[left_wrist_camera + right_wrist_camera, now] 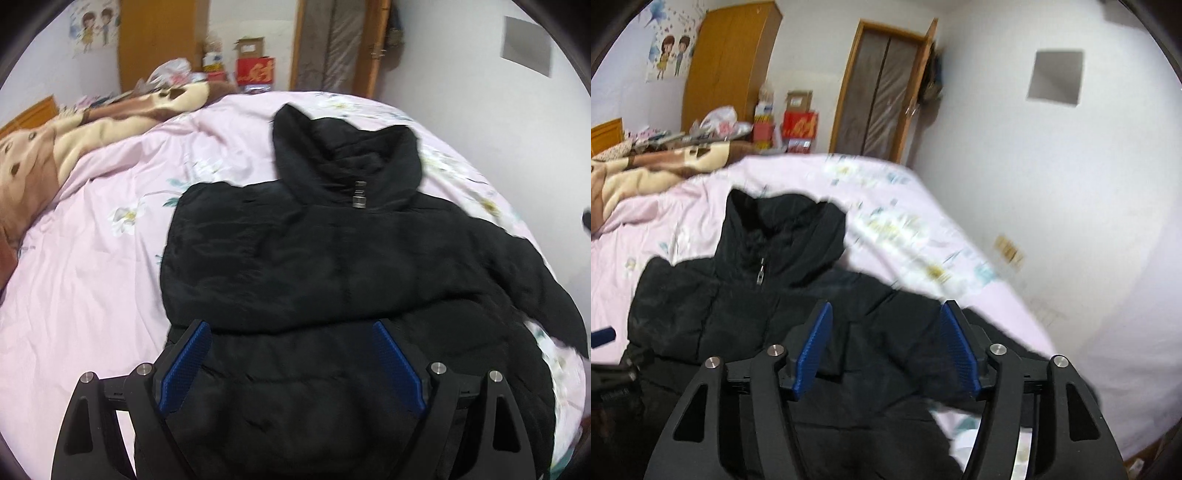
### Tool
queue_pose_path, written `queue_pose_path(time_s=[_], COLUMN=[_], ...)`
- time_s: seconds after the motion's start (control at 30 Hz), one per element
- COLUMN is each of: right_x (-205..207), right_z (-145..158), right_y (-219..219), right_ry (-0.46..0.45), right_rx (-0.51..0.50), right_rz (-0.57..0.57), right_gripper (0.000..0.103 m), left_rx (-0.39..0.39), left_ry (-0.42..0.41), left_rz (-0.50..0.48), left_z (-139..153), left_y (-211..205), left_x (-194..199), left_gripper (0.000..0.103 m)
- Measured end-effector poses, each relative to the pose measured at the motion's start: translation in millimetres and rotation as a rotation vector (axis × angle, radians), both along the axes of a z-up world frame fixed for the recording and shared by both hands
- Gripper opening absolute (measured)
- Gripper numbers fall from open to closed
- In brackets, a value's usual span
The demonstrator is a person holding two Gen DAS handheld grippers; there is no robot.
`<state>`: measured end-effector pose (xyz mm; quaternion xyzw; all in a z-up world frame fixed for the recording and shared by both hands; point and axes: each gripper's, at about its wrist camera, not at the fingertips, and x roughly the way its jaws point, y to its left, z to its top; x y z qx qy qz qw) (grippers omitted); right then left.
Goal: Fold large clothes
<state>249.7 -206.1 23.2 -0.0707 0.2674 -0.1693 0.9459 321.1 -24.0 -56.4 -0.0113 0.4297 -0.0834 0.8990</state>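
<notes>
A black padded hooded jacket (332, 258) lies front-up on the pink floral bedsheet (92, 277), hood (343, 147) toward the far side, zip pull (359, 195) at the collar. Its lower part is folded up over the chest. My left gripper (291, 328) hovers over the jacket's near half, open, nothing between its blue pads (184, 365). In the right wrist view the same jacket (738, 314) spreads below, one sleeve (979, 325) reaching right. My right gripper (886, 310) is above that sleeve side, open, with no cloth between the pads (812, 354).
A brown and cream blanket (74, 136) is bunched at the bed's far left. Behind the bed stand a wooden wardrobe (731, 62), red boxes (799, 125) and a door (886, 85). A white wall (1071, 184) runs close along the bed's right edge.
</notes>
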Motion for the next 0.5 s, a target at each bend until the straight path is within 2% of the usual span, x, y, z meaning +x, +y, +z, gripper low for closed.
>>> queue_pose_path(time_s=[0.17,0.3,0.5], right_x=[-33.7,-58.7,-81.3], right_z=[25.1,39.6,42.0], right_y=[-2.9,-13.5,-32.2], right_ry=[-0.032,-0.059,-0.056], right_rx=[-0.077,-0.072,-0.068], right_rz=[-0.034,-0.054,-0.085], right_gripper=[0.065,0.065,0.065], left_rx=[0.001,-0.011,-0.020], left_ry=[-0.030,-0.050,-0.064], left_rz=[-0.068,-0.116,-0.156], left_z=[19.2,31.2,43.3], left_y=[-27.2,-46.8,-72.9], left_x=[-29.7,-48.8,-68.8], left_gripper=[0.089,0.089,0.089])
